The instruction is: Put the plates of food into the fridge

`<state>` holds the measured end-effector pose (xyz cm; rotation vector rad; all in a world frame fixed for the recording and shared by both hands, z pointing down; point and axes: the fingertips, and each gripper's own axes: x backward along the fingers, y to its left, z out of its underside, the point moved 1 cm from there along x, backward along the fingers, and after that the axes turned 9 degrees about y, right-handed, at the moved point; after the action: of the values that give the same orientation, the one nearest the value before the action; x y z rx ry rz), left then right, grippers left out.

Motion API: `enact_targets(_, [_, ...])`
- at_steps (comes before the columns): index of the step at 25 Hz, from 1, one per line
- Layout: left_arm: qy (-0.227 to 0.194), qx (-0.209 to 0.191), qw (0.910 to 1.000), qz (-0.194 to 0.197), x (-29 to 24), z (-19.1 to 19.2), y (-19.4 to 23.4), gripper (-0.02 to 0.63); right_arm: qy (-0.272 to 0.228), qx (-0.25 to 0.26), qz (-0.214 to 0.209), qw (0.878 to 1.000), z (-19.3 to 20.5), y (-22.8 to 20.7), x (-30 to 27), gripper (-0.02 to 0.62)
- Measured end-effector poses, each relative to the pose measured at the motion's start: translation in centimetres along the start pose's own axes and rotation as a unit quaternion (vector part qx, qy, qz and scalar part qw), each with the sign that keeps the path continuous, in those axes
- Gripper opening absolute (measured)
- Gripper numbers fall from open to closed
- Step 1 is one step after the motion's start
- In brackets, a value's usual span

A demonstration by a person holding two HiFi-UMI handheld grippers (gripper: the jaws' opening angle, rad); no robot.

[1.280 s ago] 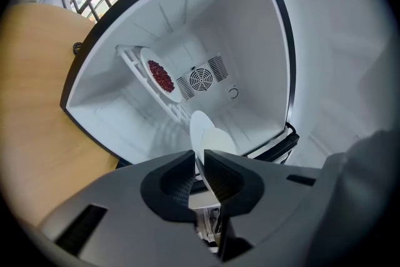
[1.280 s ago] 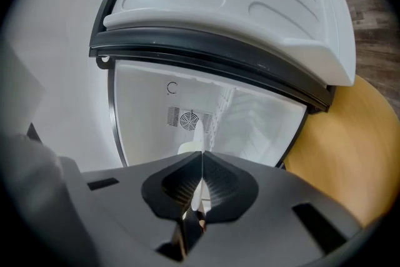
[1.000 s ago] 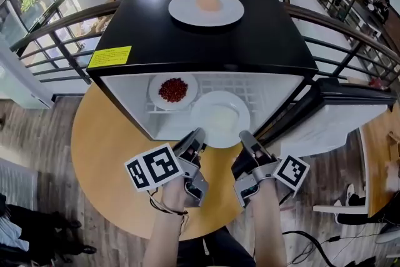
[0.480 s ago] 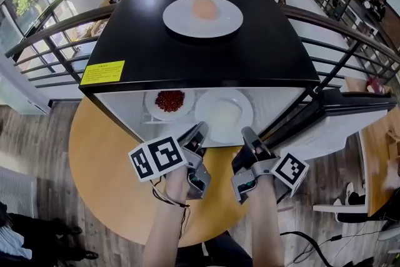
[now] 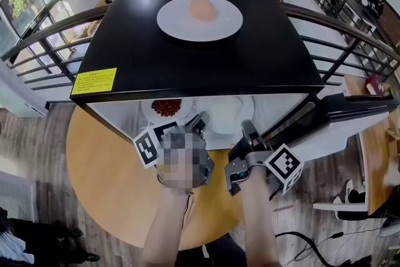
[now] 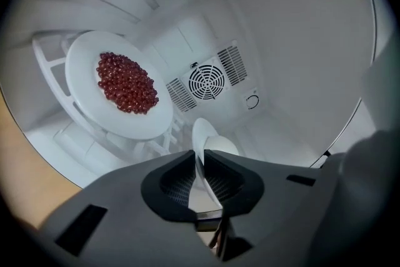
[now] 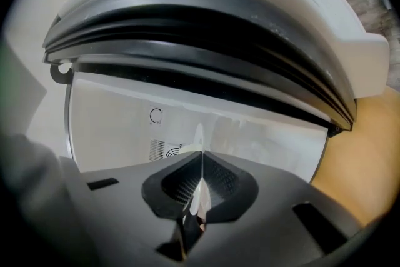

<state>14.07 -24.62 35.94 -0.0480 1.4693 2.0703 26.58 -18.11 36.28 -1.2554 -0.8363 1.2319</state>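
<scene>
Jaws, left gripper (image 6: 199, 161) and right gripper (image 7: 201, 164), pinch plate (image 5: 227, 114), deeper in fridge (image 5: 187, 53)

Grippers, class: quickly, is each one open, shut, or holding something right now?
Left gripper: shut on the rim of the white plate.
Right gripper: shut on the same plate's opposite rim.

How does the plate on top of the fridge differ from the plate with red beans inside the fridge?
The plate on top sits outside, on the black roof of the fridge; the plate with red beans rests on a white rack inside. The plate on top carries one pale orange lump; the other carries many small dark red beans. Both are white and round.
</scene>
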Motion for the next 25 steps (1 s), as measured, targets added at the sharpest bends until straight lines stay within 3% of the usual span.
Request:
enact_targets(11, [-0.013,-0.009,0.9994,-0.031,-1.9,-1.2,0.4,0.046,-0.037,0.009,0.019,0.999,-1.2,-0.4,-2.0,0.018])
enact_targets(16, [-0.026,-0.061,0.9947,-0.078,-2.0,-1.5,0.4,0.048,-0.046,0.008,0.021,0.999,-1.4,-0.5,-2.9,0.018])
enact_targets(25, [-0.001,-0.125,0.9802,-0.153,-2.4,-1.5,0.7,0.069,-0.069,-0.043,0.007,0.997,-1.5,-1.5,-3.2,0.018])
